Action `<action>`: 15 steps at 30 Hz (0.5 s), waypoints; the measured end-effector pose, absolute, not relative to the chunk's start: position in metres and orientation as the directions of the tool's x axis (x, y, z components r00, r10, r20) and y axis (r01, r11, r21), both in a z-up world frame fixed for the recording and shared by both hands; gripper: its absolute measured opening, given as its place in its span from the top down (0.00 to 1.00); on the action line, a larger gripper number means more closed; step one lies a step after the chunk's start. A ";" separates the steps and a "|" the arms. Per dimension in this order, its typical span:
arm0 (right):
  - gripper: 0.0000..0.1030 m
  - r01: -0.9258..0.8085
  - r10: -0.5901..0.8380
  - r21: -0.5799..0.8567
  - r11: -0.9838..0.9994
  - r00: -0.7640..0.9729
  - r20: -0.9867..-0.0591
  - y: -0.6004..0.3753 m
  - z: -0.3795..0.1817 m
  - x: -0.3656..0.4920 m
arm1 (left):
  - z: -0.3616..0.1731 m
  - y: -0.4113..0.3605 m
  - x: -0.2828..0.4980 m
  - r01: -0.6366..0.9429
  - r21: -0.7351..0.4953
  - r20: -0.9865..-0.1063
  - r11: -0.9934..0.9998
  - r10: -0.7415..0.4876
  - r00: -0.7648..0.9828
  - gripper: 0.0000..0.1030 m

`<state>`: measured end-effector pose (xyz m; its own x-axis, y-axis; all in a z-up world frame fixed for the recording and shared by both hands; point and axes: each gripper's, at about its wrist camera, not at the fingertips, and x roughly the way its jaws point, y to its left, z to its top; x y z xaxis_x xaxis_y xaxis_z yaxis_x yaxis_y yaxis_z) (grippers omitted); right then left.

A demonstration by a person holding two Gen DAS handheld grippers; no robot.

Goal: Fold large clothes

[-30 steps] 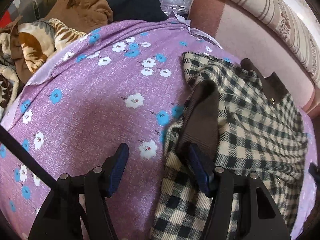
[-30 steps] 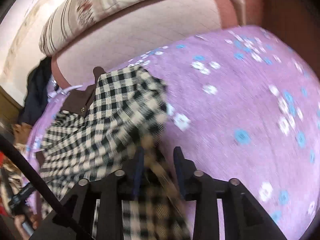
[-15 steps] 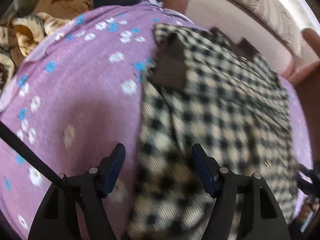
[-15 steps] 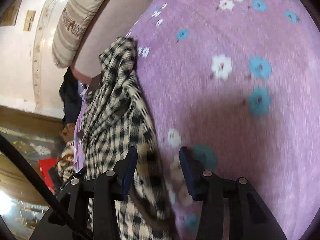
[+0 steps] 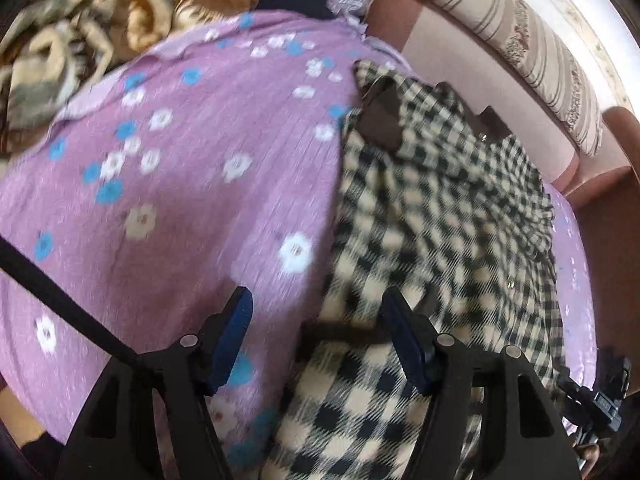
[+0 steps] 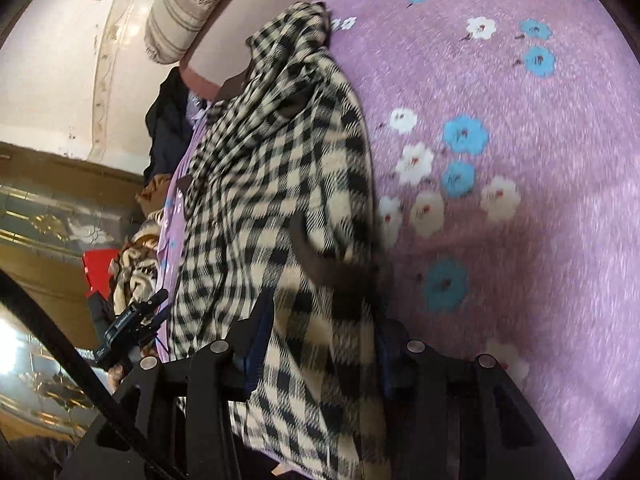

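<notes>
A black-and-cream checked coat [image 5: 440, 208] with brown trim lies lengthwise on the purple flowered bedspread [image 5: 180, 200]. My left gripper [image 5: 320, 336] hovers open over the coat's left edge near its brown band. The cloth lies under the right half of the gap, and bare bedspread under the left half. In the right wrist view the same coat [image 6: 280, 168] runs away from me. My right gripper [image 6: 320, 344] stands open astride its near end. Checked cloth fills the gap and drapes over the right finger, hiding its pad.
A heap of clothes and a tiger-patterned blanket [image 5: 60, 52] sits at the bed's far left. A striped bolster [image 5: 520, 40] lies on the pink backrest [image 5: 460, 60] behind the coat. To the coat's right the bedspread [image 6: 520, 160] lies flat and bare. A red object [image 6: 98, 268] lies beyond the bed's edge.
My right gripper's jaws have widened from a pinch on the checked cloth, and its view has swung down over the bed. My left gripper has drawn back along the coat's left edge.
</notes>
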<state>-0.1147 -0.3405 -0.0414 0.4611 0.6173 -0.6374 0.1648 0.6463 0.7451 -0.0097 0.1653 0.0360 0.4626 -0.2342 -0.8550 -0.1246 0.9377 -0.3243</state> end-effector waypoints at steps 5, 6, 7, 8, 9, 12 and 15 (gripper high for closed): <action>0.53 0.149 0.637 0.774 0.616 0.484 -0.600 -0.340 -0.046 -0.126 | 0.026 0.162 -0.031 -0.089 -0.390 -0.844 0.917 -0.317 0.433 0.36; 0.53 0.147 0.641 0.779 0.610 0.487 -0.594 -0.342 -0.046 -0.126 | 0.024 0.158 -0.036 -0.063 -0.432 -0.830 0.900 -0.369 0.418 0.36; 0.53 0.145 0.645 0.784 0.604 0.488 -0.588 -0.342 -0.046 -0.126 | 0.023 0.156 -0.040 -0.048 -0.457 -0.821 0.888 -0.400 0.407 0.36; 0.53 0.143 0.650 0.788 0.599 0.489 -0.582 -0.342 -0.046 -0.127 | 0.022 0.152 -0.044 -0.034 -0.468 -0.815 0.883 -0.416 0.403 0.37; 0.53 0.138 0.654 0.792 0.595 0.490 -0.576 -0.341 -0.046 -0.128 | 0.023 0.146 -0.050 -0.007 -0.461 -0.813 0.887 -0.419 0.404 0.41; 0.53 0.122 0.666 0.799 0.589 0.487 -0.565 -0.339 -0.046 -0.131 | 0.025 0.136 -0.063 0.046 -0.452 -0.807 0.891 -0.431 0.403 0.49; 0.53 0.107 0.684 0.809 0.578 0.476 -0.552 -0.335 -0.047 -0.134 | 0.026 0.132 -0.073 0.064 -0.462 -0.795 0.884 -0.445 0.413 0.49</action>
<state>-0.1341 -0.3345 -0.0466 0.4762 0.6845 -0.5520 0.1070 0.5780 0.8090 -0.0728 0.1324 0.0261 0.4129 -0.4451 -0.7946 0.0636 0.8844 -0.4623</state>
